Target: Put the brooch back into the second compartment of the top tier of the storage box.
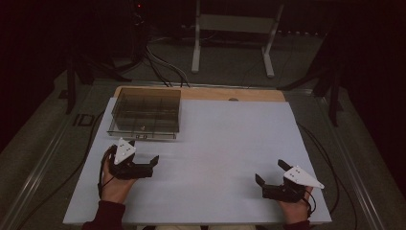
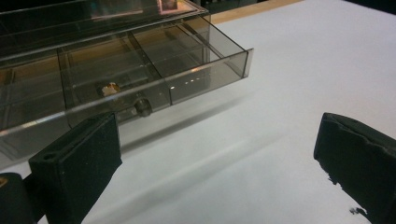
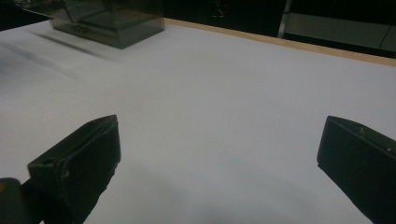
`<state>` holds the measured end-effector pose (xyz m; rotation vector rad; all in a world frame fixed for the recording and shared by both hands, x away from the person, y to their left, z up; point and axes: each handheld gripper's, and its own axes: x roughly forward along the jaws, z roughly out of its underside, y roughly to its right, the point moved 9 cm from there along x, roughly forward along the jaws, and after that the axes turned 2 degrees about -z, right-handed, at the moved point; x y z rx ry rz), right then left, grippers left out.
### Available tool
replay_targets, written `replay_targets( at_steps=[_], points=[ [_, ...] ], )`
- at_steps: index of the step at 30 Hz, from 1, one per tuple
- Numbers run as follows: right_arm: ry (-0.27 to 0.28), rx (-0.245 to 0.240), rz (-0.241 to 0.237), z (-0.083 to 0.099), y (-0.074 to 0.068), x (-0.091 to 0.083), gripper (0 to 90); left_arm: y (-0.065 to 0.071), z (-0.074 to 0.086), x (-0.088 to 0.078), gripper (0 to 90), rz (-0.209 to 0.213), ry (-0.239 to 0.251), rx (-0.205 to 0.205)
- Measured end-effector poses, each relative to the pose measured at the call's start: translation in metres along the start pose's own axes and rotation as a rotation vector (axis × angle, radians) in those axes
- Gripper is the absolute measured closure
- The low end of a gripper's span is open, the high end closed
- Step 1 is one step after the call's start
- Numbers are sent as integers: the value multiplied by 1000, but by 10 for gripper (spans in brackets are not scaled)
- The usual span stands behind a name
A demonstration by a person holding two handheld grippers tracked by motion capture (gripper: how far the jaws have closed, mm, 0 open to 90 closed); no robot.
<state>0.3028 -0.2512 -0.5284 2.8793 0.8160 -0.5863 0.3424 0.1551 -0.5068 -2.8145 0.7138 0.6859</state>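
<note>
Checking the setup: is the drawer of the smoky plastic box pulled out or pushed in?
Pulled out: the drawer juts forward past the box top, its compartments exposed.

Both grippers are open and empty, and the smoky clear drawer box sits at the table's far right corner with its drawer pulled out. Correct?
Not quite: the drawer box sits at the table's far left corner, as the high view shows. The rest holds: left gripper and right gripper are open and empty.

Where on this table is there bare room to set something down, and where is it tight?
The white tabletop is bare between the left gripper and the right gripper, and across its right half to the wooden far edge. It is tight only at the far left, where the smoky clear drawer box sits with its drawer pulled out toward the left gripper.
</note>
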Motion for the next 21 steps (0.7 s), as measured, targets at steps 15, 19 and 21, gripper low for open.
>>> replay_targets(
  at_steps=[15,19,21],
  points=[
    [-5,-6,-6,0,-2,2,0,-10,20,-17,17,-34,108,-72],
    [-4,-7,-7,0,-3,2,0,-17,26,-20,17,-44,112,-100],
    [-6,-7,-7,0,-2,2,0,-22,29,-21,17,-58,104,-115]
  ],
)
